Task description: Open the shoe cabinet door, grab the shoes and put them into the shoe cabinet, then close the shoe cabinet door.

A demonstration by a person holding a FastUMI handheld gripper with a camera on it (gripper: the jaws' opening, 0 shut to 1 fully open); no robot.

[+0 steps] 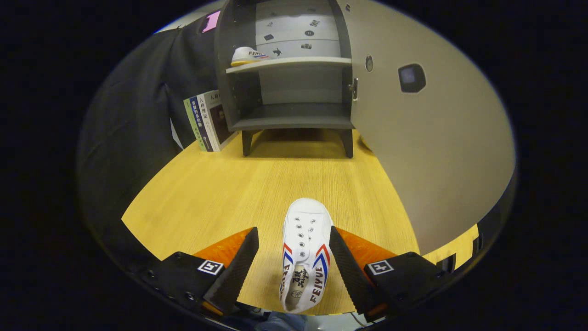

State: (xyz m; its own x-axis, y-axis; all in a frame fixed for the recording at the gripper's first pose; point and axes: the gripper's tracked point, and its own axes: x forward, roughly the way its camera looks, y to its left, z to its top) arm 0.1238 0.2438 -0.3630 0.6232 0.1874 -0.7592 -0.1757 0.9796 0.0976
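On wooden table, shoe lies between open hand-held gripper fingers

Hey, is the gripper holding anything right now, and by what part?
Nothing held: the gripper is open, its fingers either side of the shoe on the table, left finger clearly apart from it.

white shoe: red-blue stripes, toe pointing far, on wooden tabletop, near centre | second white shoe: on middle shelf, left | shoe cabinet: grey, far | cabinet door: swung open, right
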